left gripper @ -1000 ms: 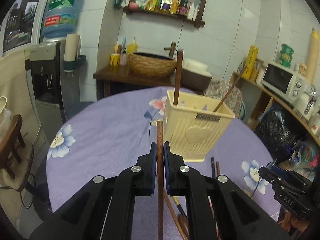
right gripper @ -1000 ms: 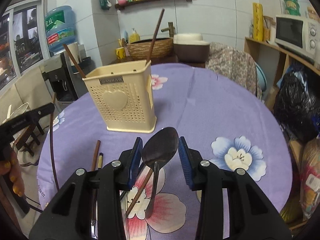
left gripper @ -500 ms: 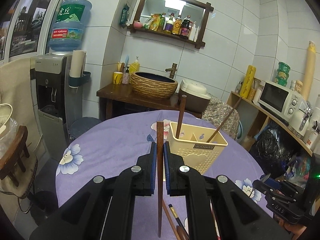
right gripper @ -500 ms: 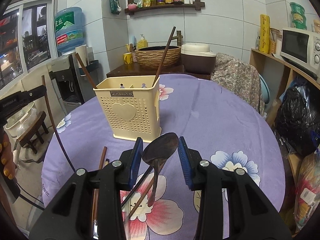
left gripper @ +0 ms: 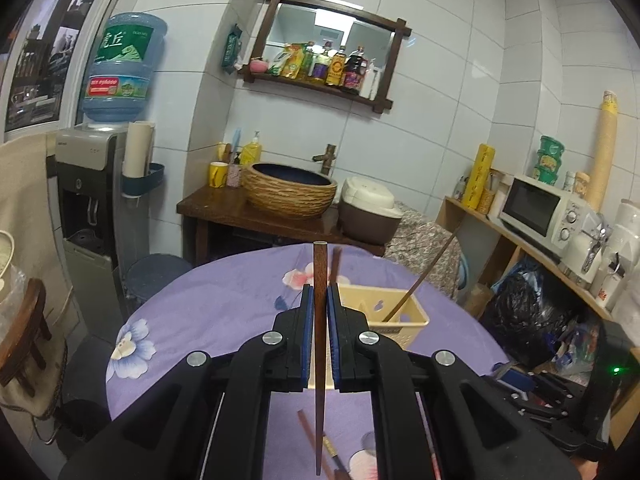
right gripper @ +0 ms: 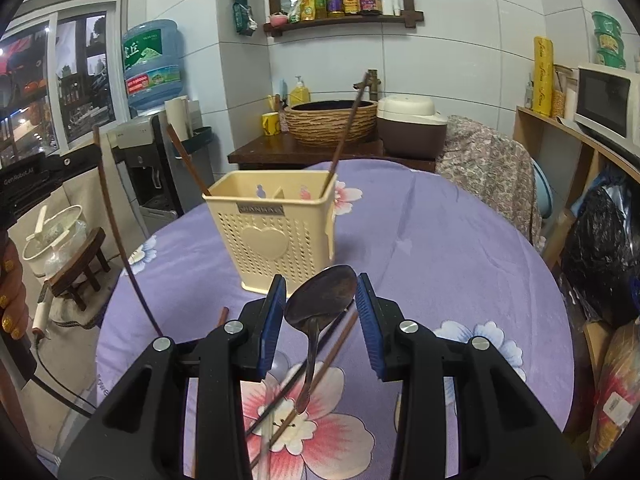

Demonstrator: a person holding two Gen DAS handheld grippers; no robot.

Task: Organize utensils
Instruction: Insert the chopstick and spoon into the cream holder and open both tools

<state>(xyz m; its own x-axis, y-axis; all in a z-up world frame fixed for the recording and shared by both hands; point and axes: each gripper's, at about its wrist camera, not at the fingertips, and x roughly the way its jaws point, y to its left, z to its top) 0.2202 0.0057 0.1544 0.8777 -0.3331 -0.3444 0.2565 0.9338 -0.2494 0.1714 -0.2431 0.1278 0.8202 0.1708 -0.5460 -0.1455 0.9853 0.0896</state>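
a: what's the left hand-held gripper (left gripper: 318, 316) doing?

b: its jaws are pinched tight on a dark wooden chopstick (left gripper: 319, 344). the stick stands almost upright between the blue pads, its blunt end poking out above the tips toward 12 o'clock and its thin end hanging down toward 6 o'clock, clear of the bench (left gripper: 208, 300).

a: and the right hand-held gripper (right gripper: 320, 312)?

b: about a third open, closed on the bowl of a dark metal spoon (right gripper: 320, 308). both pads touch the bowl's edges, and the handle hangs down toward 6 o'clock above the purple flowered cloth.

a: where's the holder?

b: the cream utensil holder (right gripper: 272, 236) stands upright on the bench, at 12 o'clock from the spoon and a little toward 11. it has a perforated front with a heart on it. two chopsticks already lean in it: one (right gripper: 188, 162) at its left corner tilting toward 10 o'clock, one (right gripper: 348, 120) at its right corner tilting toward 1 o'clock.

a: anything left lying loose?

b: yes, more chopsticks (right gripper: 316, 368) lie on the cloth beneath the right gripper, crossing a pink flower print. in the right wrist view the left gripper's chopstick shows at 9 o'clock as a long curved dark line, with a person's hand (right gripper: 12, 304) at the frame's edge.
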